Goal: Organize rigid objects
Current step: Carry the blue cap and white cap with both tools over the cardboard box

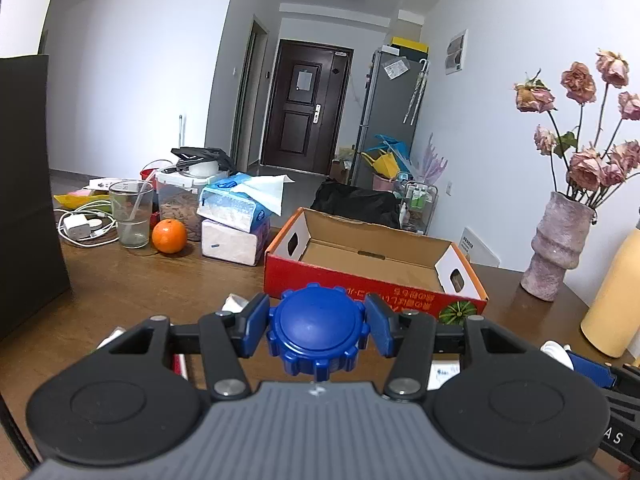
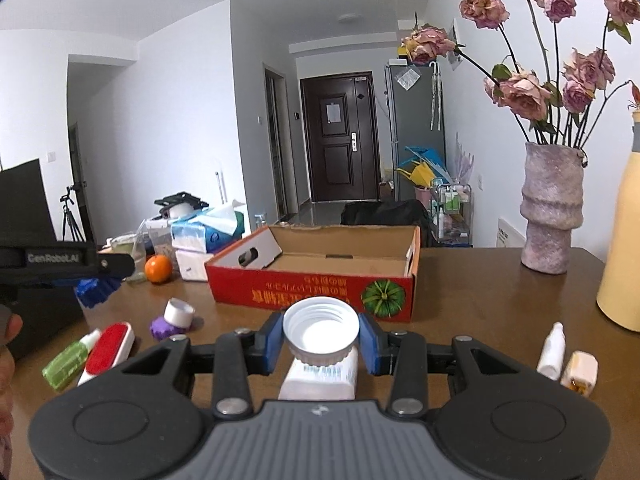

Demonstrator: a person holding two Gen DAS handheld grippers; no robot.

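The open red cardboard box [image 1: 372, 276] lies straight ahead, toward the surface's far edge, of both grippers: the left gripper [image 1: 318, 330] fingers clenched on a blue ridged plastic cap [image 1: 318, 332], the right gripper [image 2: 320, 338] on a white ribbed plastic cap [image 2: 321, 330].

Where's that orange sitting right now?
The orange sits on the wooden table, far left in both views, between the drinking glass and the stacked tissue packs.
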